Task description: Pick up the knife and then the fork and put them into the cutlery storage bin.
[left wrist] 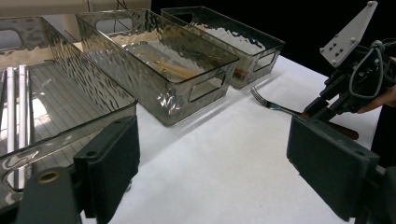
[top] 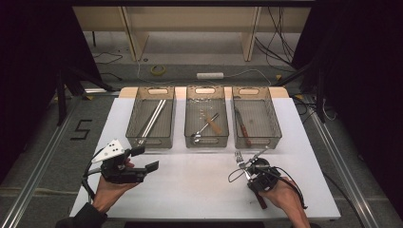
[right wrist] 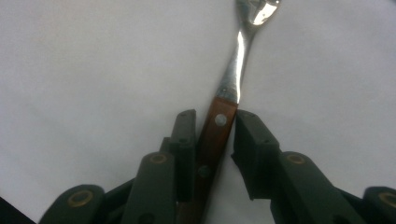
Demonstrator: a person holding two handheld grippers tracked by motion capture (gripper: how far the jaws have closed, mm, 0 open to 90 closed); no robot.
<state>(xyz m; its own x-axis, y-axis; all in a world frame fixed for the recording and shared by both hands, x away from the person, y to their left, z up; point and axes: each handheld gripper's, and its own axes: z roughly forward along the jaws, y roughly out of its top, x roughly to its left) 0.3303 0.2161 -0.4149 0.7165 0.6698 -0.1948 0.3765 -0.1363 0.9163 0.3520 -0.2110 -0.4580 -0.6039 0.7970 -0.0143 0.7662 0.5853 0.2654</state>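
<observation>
Rippled smoky plastic on 3 bins, the middle bin [top: 206, 115] holding a spoon-like utensil, all on the smooth white counter [top: 190, 185]. Near the right bin [top: 256, 116], a fork [right wrist: 223, 107] lies flat: shiny steel neck, riveted brown wooden handle. Right tongs [right wrist: 212, 140] clench that handle, jaws nearly together. Left tongs [left wrist: 212, 163] gape wide, holding nothing, by the left bin [top: 151, 116].

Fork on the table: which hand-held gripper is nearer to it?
Right. The right hand-held gripper straddles the fork handle; the left hand-held gripper sits far across the table.
</observation>
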